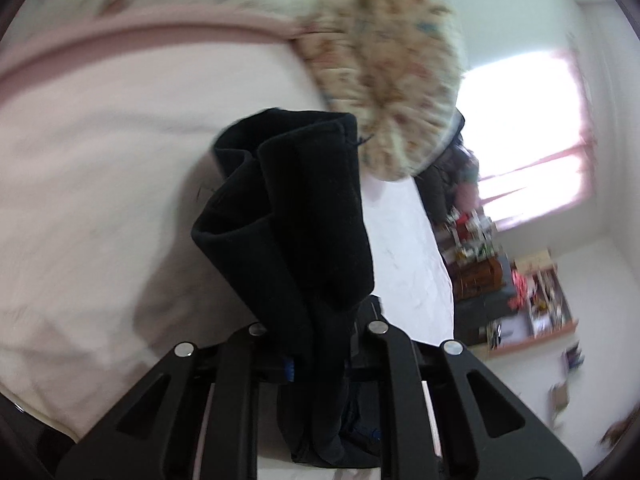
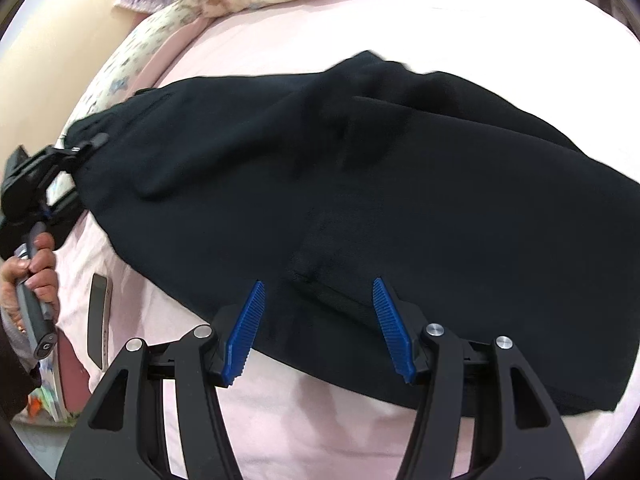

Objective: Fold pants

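One end of the black pants [image 2: 360, 184] is being clamped by the left gripper [image 1: 316, 344] for folding across the pink bed [image 2: 300, 420], while the right gripper [image 2: 318, 328] is being held wide apart, empty.

My pants [image 2: 360, 184] are plain black all over, no print on them. The sheet [image 2: 320, 420] under them is pale pink, with a deeper pink band along its far edge. My right gripper [image 2: 318, 328] is black with ribbed blue pads [image 2: 244, 336] and silver pins. My left gripper [image 1: 316, 344] is black too. The pillow [image 1: 384, 80] is cream with a small brownish and blue print
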